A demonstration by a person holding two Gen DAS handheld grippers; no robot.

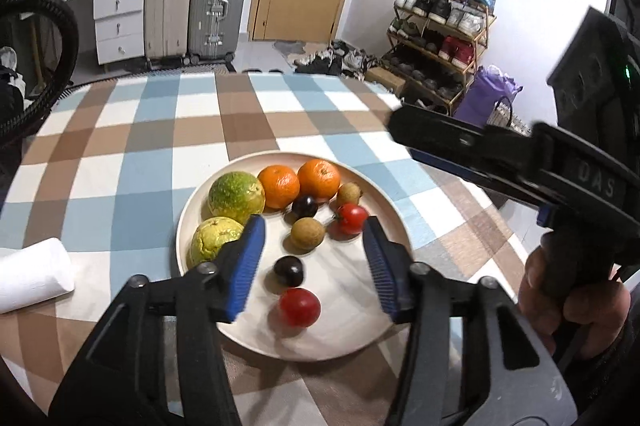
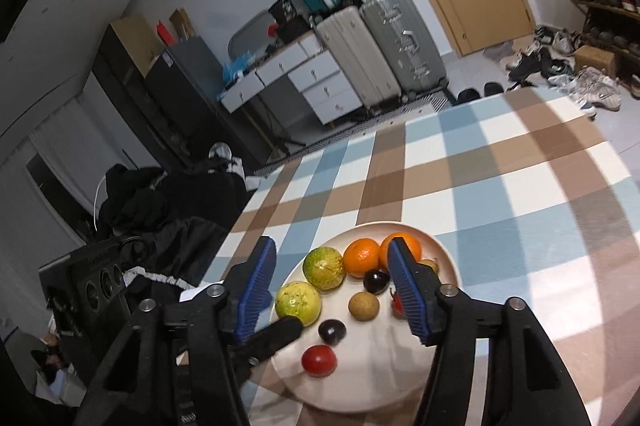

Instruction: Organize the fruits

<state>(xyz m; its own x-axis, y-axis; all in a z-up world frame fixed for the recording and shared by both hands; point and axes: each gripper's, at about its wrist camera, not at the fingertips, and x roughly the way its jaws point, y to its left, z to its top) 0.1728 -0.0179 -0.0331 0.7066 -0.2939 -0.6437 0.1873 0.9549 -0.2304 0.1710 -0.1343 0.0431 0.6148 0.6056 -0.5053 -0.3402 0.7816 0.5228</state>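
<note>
A cream plate (image 1: 344, 302) on the checked tablecloth holds two yellow-green citrus fruits (image 1: 236, 196), two oranges (image 1: 319, 179), brown longans (image 1: 307, 233), two dark plums (image 1: 289, 270) and two red tomatoes (image 1: 300, 307). My left gripper (image 1: 314, 260) hangs open just above the plate's near half, its blue pads either side of the lower plum and longan, holding nothing. My right gripper (image 2: 332, 282) is open too, above the plate (image 2: 380, 370), straddling the green citrus (image 2: 324, 268) and an orange (image 2: 362, 258). In the left wrist view the right gripper (image 1: 406, 140) reaches in from the right, held by a hand (image 1: 560, 290).
A white paper roll (image 1: 32, 276) lies on the table at the left. The checked tablecloth (image 1: 160, 130) stretches far beyond the plate. Past the table's far edge stand suitcases (image 1: 218, 6), drawers and a shoe rack (image 1: 440, 26). Dark clothes (image 2: 160, 194) are piled left of the table.
</note>
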